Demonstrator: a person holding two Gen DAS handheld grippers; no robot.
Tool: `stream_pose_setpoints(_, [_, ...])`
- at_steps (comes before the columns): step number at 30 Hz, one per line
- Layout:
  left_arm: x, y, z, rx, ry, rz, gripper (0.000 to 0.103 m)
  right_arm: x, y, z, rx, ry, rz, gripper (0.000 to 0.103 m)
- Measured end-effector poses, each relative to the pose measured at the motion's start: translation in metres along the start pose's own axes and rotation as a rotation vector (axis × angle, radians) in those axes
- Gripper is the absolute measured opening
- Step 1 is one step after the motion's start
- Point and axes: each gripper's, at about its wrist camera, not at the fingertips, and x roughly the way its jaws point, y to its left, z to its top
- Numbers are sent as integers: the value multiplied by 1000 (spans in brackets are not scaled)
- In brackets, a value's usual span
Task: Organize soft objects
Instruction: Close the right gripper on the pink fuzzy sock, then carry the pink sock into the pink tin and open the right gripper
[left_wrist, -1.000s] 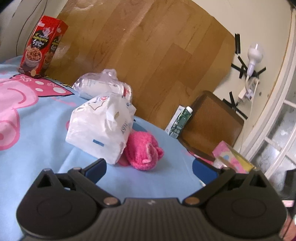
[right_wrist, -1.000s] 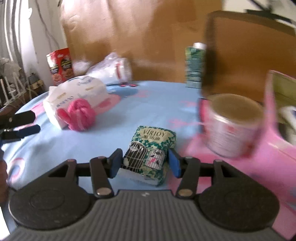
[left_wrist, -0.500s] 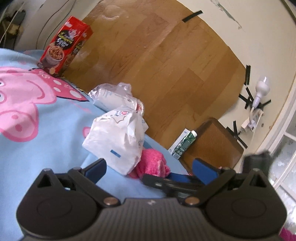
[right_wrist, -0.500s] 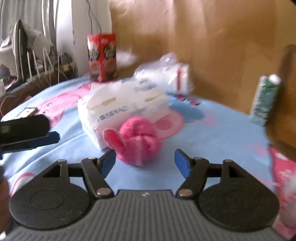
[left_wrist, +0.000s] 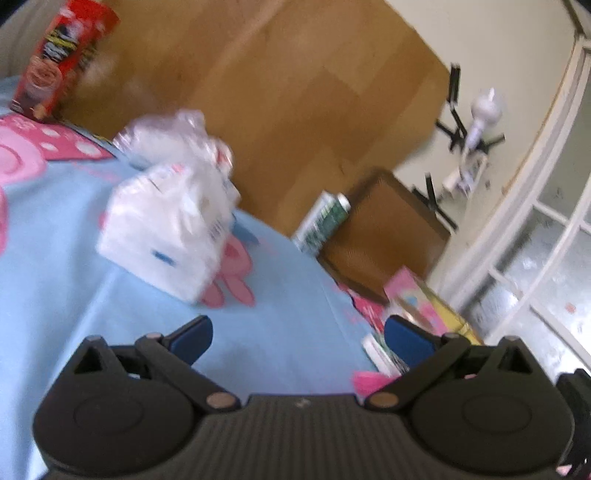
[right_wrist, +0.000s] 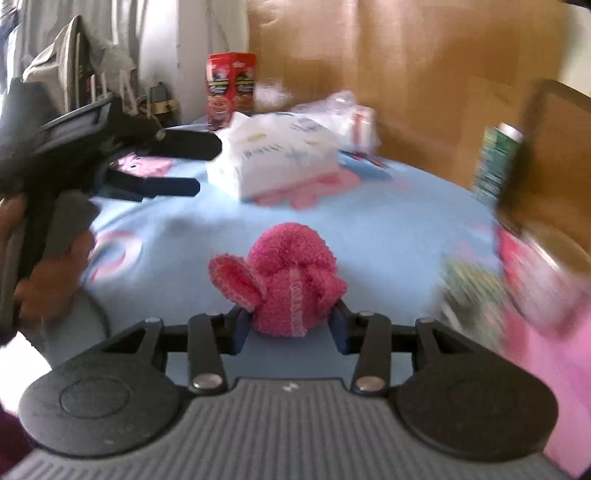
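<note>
A pink fuzzy sock ball (right_wrist: 286, 280) sits between my right gripper's (right_wrist: 290, 328) blue pads, which are closed against its sides, above the blue cloth. A sliver of it shows in the left wrist view (left_wrist: 369, 380). My left gripper (left_wrist: 295, 338) is open and empty over the cloth; it also shows in the right wrist view (right_wrist: 177, 162) at the left. A white tissue pack (left_wrist: 166, 232) lies ahead of it, also seen in the right wrist view (right_wrist: 273, 158).
A clear plastic bag of goods (left_wrist: 173, 140) lies behind the tissue pack. A red cereal box (left_wrist: 55, 62) and a green carton (left_wrist: 321, 221) stand by the wooden board. A tin (right_wrist: 546, 273) and a green tissue pack (right_wrist: 469, 280) lie at the right.
My right gripper has closed on the pink sock ball and drawn it away from the white tissue pack toward the right. My left gripper stays open and has swung slightly.
</note>
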Motion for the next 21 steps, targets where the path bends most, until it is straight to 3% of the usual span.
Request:
stream_pose_setpoints(3, [16, -27, -11, 2, 102, -123, 102, -32, -6, -27, 29, -26, -87, 49])
stream_pose_setpoints(6, [38, -72, -28, 91, 207, -226, 102, -53, -12, -48, 75, -43, -167, 53])
stream_pose_setpoints(10, [75, -122, -57, 211, 370, -237, 102, -66, -22, -60, 144, -77, -186, 64])
stream_pose_setpoints(11, [82, -128, -62, 223, 393, -231, 99, -68, -22, -62, 148, -85, -189, 64])
stream_pose_setpoints(13, [96, -139, -69, 228, 451, -244, 73, -68, -24, -67, 157, -99, -186, 62])
stream_pose_setpoints(14, [99, -144, -70, 231, 460, -250, 73, -67, -24, -69, 159, -104, -176, 41])
stream_pose_setpoints(15, [101, -151, -68, 251, 444, -246, 73, -67, -23, -70, 156, -108, -178, 31])
stream_pose_setpoints(18, [109, -180, -54, 301, 417, -295, 73, -78, -26, -75, 164, -159, -199, 30])
stream_pose_setpoints(21, [121, -211, -43, 343, 386, -351, 76, -97, -35, -73, 172, -245, -289, 30])
